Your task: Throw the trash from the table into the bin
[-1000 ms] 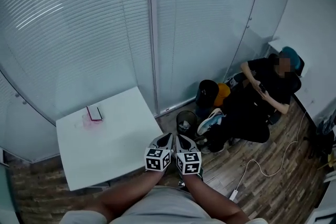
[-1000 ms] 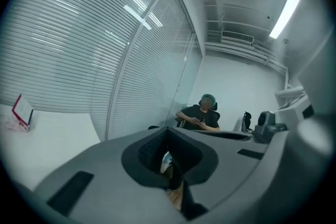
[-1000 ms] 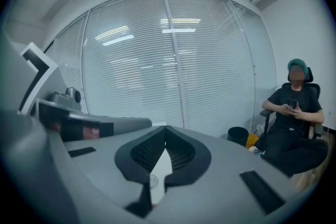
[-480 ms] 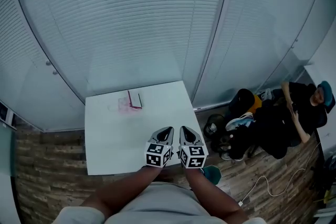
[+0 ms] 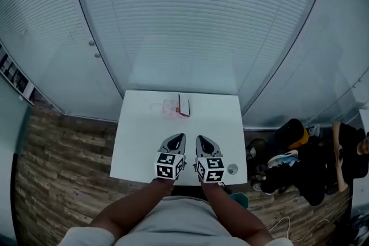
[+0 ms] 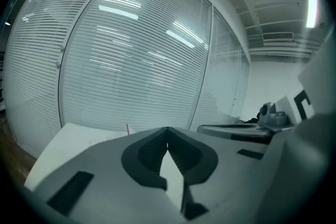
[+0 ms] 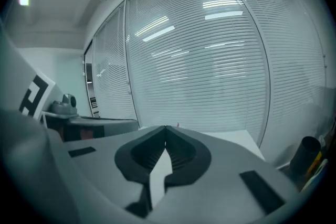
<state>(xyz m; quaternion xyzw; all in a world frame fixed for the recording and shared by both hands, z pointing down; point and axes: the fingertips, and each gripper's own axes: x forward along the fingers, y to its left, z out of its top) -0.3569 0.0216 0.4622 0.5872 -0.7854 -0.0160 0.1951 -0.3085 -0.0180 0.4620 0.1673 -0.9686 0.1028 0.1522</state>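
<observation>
- The white table point(image 5: 135, 141) is now faced squarely, no longer off left.
- The left gripper point(image 5: 179, 136) and right gripper point(image 5: 199, 138) have been brought over its near edge.
- The seated person point(image 5: 328, 173) is seen farther right.

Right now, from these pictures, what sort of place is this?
Probably an office room: glass walls with blinds, a small white table, a wood-look floor and a person seated at the side.

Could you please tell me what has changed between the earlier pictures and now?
The person turned toward the table; the left claw and right claw swung from its corner to over its near edge. Both stay shut and empty; the pink trash lies untouched.
</observation>
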